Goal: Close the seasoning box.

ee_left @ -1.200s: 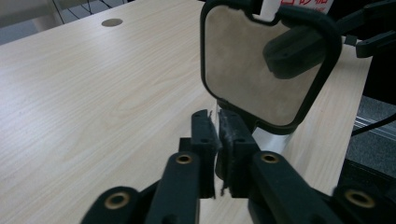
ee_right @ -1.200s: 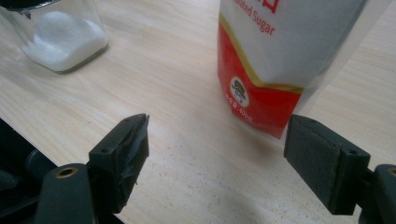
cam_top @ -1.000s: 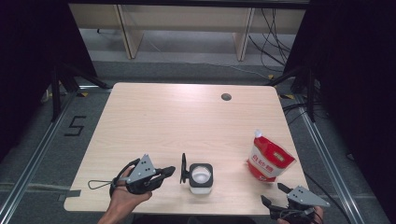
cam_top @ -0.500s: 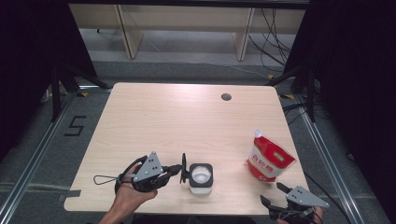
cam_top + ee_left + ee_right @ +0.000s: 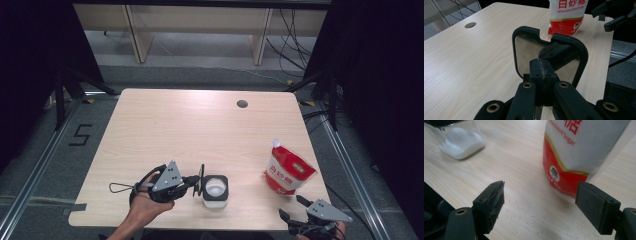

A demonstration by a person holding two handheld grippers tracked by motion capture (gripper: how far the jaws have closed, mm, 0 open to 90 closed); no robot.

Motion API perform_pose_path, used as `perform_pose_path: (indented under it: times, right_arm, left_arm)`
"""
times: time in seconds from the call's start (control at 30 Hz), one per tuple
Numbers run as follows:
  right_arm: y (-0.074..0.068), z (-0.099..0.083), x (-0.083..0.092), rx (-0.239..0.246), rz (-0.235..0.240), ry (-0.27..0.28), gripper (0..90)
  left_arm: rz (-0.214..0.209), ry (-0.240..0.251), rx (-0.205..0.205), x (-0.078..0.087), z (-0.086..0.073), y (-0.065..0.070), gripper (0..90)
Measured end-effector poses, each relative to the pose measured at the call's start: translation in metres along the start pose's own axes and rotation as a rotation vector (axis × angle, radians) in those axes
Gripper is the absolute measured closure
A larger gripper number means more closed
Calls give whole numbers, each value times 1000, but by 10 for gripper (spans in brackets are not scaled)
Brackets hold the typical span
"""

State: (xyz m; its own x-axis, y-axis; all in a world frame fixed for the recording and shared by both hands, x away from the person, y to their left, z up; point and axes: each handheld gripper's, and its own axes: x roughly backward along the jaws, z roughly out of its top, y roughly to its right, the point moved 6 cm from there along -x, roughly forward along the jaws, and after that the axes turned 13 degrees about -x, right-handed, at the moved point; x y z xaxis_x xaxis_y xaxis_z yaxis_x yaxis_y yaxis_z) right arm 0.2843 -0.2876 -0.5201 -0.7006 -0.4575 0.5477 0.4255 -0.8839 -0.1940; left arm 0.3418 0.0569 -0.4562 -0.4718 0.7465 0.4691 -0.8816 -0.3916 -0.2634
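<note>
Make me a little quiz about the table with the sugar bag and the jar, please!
1. True or false: the left tool is pinching the jar's black-rimmed lid.
2. What is inside the clear jar? A) white sugar B) red beans C) water
3. Fill in: the right tool is open and points at the red and white ______.

Key: 1 true. 2 A. 3 sugar bag.
</note>
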Motion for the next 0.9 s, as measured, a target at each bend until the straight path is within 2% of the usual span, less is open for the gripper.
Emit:
perform_pose_path:
  times: [0.13, 0.17, 0.2, 0.23, 0.3, 0.33, 0.37, 0.4, 0.43, 0.53, 0.57, 0.63, 0.7, 0.73, 0.8, 0.87, 0.9]
  right_arm:
    - [0, -1, 0, -7, -6, -5, 240]
    - [-3, -2, 1, -35, -8, -12, 240]
    - [0, 0, 0, 4, 0, -1, 240]
    - [0, 0, 0, 12, -6, 2, 241]
    - [1, 0, 0, 11, -6, 3, 240]
    - [0, 0, 0, 5, -2, -2, 240]
    - [0, 0, 0, 2, 1, -1, 241]
    - [-1, -1, 0, -7, -3, -4, 241]
    - [-1, 0, 0, -2, -4, -2, 240]
    - [-1, 0, 0, 1, -4, -1, 240]
    - [-1, 0, 0, 0, -4, -2, 240]
    - [-1, 0, 0, 1, -4, -1, 240]
    - [-1, 0, 0, 1, -4, -1, 240]
    - [0, -1, 0, 7, -6, -8, 240]
    - [-1, 0, 0, 4, -3, -1, 240]
    - [-1, 0, 0, 4, -4, -1, 240]
    - [-1, 0, 0, 8, -3, -7, 240]
  left_arm:
    - [-12, -20, -16, -9, 0, 4, 891]
    - [-14, -28, -21, -11, -1, 5, 891]
    - [-21, -22, -17, -14, -1, 6, 891]
    - [-15, -26, -15, -14, -1, 7, 891]
    - [-22, -29, -17, -16, 0, 7, 891]
    - [-22, -27, -31, -17, 0, 7, 891]
    - [-23, -35, -21, -17, -1, 8, 891]
    - [-27, -32, -38, -18, 0, 8, 891]
    - [-29, -39, -27, -19, -1, 9, 891]
    - [-34, -43, -39, -22, -1, 9, 891]
    - [-37, -43, -26, -24, -1, 10, 891]
    - [-44, -46, -38, -26, -1, 11, 891]
    - [-51, -53, -27, -29, -3, 13, 891]
    - [-57, -58, -42, -31, -4, 13, 891]
    - [-58, -49, -18, -32, -4, 15, 891]
    - [-61, -51, -16, -32, -4, 15, 891]
    - [-62, -52, -32, -32, -4, 14, 891]
